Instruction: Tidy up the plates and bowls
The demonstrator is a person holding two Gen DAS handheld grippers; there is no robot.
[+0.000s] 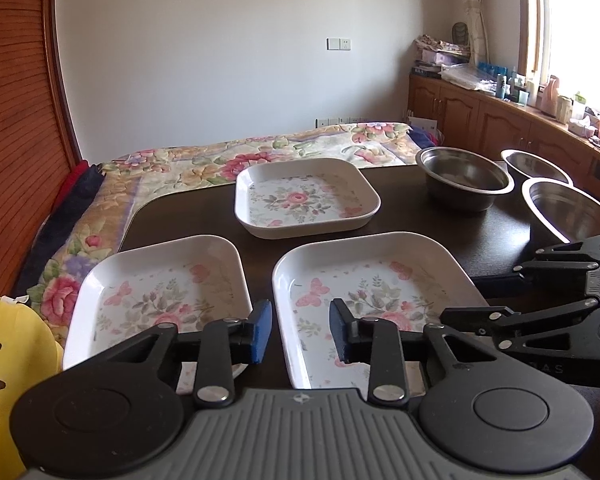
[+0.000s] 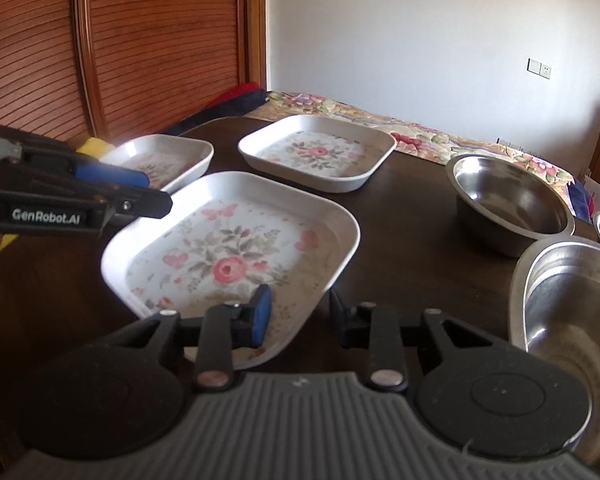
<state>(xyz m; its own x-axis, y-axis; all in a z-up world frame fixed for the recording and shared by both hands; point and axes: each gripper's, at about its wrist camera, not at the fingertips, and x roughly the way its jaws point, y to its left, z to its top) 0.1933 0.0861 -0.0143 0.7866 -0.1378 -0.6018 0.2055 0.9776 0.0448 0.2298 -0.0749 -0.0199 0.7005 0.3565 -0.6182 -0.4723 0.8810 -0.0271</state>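
Three white square plates with a rose print lie on a dark table [image 1: 500, 236]: one near left [image 1: 160, 292], one near centre [image 1: 372, 280] and one farther back [image 1: 306, 196]. Three steel bowls stand at the right: one at the back [image 1: 464, 178], one behind it [image 1: 536, 166] and a nearer one [image 1: 572, 212]. My left gripper [image 1: 300, 332] is open and empty, above the gap between the two near plates. My right gripper [image 2: 300, 314] is open and empty over the near corner of the centre plate [image 2: 236, 248]. The nearest bowl [image 2: 572, 304] is just to its right.
A bed with a floral quilt [image 1: 220, 164] runs behind the table. A slatted wooden door [image 2: 160, 40] stands at the left. A yellow object [image 1: 12, 360] sits by the table's near left edge. Wooden cabinets [image 1: 480, 112] with cluttered tops line the window side.
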